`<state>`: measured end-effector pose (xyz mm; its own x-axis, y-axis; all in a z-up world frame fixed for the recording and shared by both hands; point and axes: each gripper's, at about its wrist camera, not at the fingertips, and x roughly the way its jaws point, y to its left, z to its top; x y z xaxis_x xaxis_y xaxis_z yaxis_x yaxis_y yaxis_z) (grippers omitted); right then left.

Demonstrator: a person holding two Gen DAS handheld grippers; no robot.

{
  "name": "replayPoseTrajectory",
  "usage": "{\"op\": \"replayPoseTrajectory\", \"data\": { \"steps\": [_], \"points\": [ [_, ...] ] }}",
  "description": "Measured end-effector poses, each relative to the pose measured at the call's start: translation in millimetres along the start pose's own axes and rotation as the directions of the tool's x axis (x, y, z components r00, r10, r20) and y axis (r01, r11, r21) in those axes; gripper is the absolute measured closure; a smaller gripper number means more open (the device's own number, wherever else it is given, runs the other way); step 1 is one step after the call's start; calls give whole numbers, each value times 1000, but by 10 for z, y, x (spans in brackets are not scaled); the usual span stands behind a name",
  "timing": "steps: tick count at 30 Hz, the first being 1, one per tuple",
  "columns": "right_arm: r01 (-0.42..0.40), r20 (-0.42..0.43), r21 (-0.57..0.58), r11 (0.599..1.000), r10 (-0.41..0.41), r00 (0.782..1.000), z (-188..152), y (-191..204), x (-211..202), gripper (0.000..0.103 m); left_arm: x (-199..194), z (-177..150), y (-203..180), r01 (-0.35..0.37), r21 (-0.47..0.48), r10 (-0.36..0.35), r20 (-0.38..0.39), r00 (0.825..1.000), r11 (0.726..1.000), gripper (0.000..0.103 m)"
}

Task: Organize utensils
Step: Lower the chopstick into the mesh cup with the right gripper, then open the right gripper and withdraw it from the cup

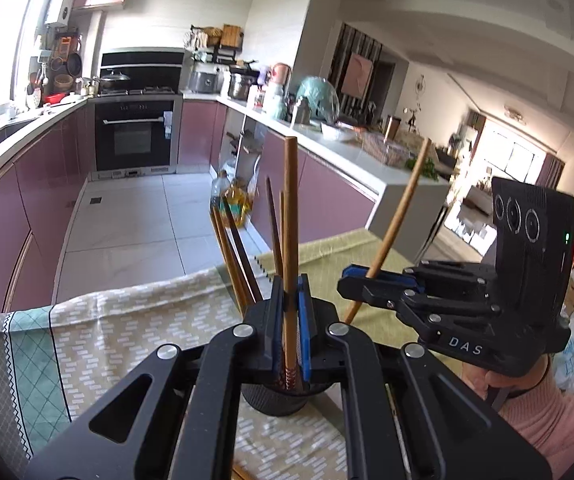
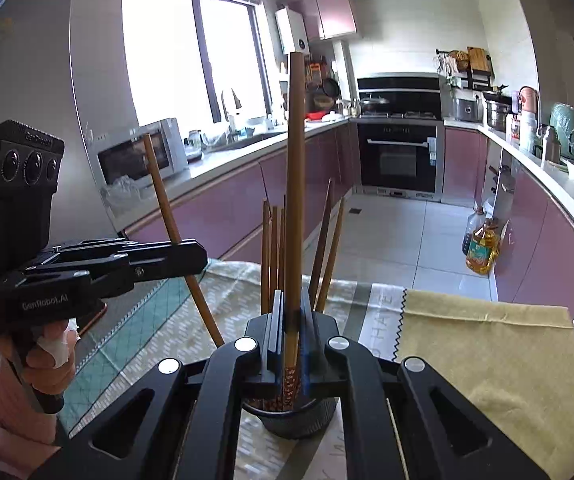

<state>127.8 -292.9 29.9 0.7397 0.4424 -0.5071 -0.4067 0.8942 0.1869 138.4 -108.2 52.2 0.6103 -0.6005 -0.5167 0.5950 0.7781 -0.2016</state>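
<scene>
A U-shaped kitchen is shown, lined with glossy mauve cabinets (image 2: pixel 223 204), floored in pale grey tiles (image 1: pixel 135 220) and lit through a large window (image 2: pixel 191 56).

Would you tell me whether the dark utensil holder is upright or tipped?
Upright: the dark utensil holder stands on the tablecloth, chopsticks pointing up from it.

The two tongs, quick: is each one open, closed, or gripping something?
Left tongs: closed on a chopstick, above the black holder.
Right tongs: closed on another chopstick, above the same holder.
</scene>
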Motion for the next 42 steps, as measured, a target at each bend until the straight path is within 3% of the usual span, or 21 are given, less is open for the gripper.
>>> {"op": "replayPoseTrajectory", "data": {
  "steps": [8,17,24,29,33,42],
  "points": [
    [1,-103,15,1000,1,995,-79,-59,222,97,278,-73,17,-6,13,7,-95,995,1000,96],
    [1,-168,50,999,7,986,-110,-150,461,97,536,-52,80,-39,0,39,-126,991,999,95],
    [13,-145,89,996,0,989,-72,-214,471,95,651,-90,156,-69,-18,65,-138,988,997,93],
    [24,-119,105,994,-11,993,-69,-259,431,94,572,-139,176,-92,-19,89,-113,990,996,82],
    [18,-88,115,993,-8,996,-85,-267,350,86,424,-184,231,-123,-25,120,-77,990,992,77],
    [-104,-16,44,994,105,994,-220,52,-34,74,-73,-396,380,-158,-32,158,11,987,987,69]
  ]
}}
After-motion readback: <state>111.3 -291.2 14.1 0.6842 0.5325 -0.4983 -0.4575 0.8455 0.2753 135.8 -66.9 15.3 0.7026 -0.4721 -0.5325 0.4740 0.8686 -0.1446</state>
